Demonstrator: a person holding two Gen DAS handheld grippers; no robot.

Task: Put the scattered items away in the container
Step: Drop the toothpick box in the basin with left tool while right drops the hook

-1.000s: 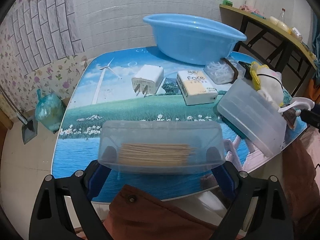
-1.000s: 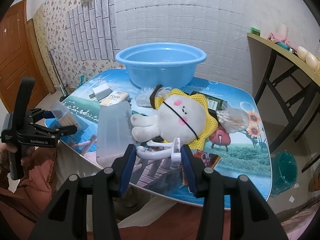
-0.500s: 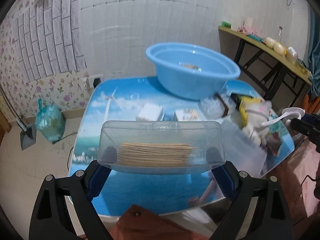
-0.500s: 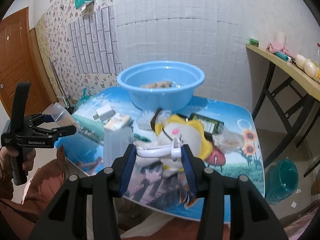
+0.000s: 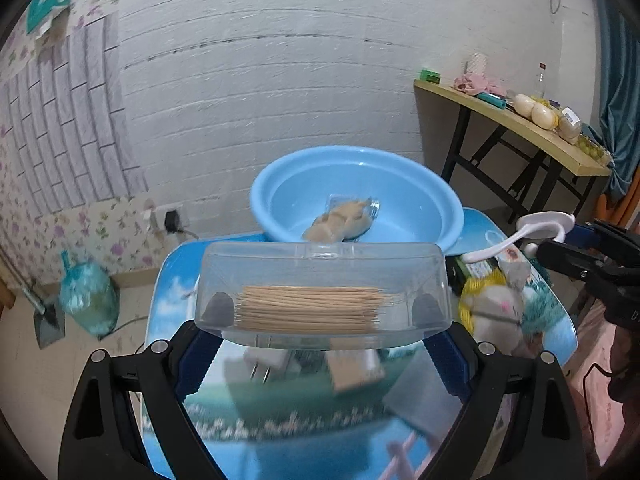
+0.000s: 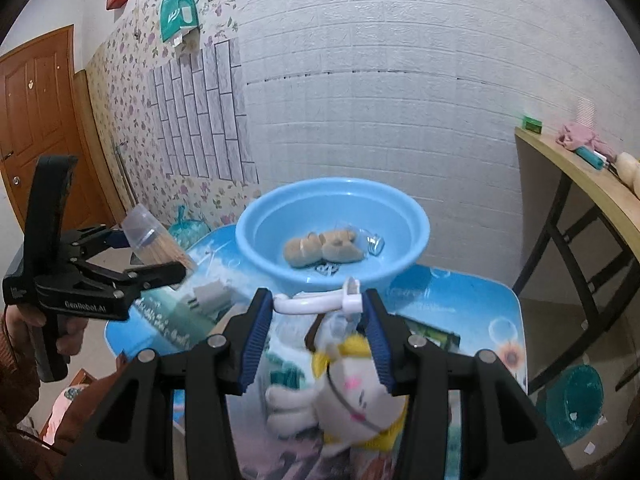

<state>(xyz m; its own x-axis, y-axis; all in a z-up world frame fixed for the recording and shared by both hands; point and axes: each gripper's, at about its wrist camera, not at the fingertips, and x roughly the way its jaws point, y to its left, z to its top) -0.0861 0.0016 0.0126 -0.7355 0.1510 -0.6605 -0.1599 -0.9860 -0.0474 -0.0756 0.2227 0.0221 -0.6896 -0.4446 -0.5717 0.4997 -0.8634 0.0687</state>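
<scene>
The blue basin [image 5: 356, 192] stands at the far edge of the bench [image 5: 560, 320], close to the white brick wall [image 5: 280, 60]. Inside it lies a clear packet of tan pieces [image 6: 320, 248].

The left gripper [image 5: 320, 304] holds a clear box of toothpicks [image 5: 320, 280] crosswise, its fingers [image 5: 204, 360] clamped on the box's two short ends; the box hangs in the air above the bench, in front of the basin. In the right wrist view the same box [image 6: 154, 242] shows at the left, held by the left gripper [image 6: 148, 256], with a hand [image 6: 60, 332] around the gripper's handle.

The right gripper [image 6: 318, 304] holds a white plastic hook [image 6: 320, 302], its blue-padded fingers [image 6: 256, 336] closed on the two ends of it. The hook is off the bench, in front of the basin's near rim.

On the bench below the right gripper lies a white plush toy with a yellow frill [image 6: 352, 392]. Below the left gripper, blurred, lie a white plug adapter [image 5: 264, 364] and a small tissue pack [image 5: 354, 368].

On the floor at the left stands a tied green bag [image 5: 86, 300]. At the right a wooden side table [image 5: 516, 128] carries small things.
</scene>
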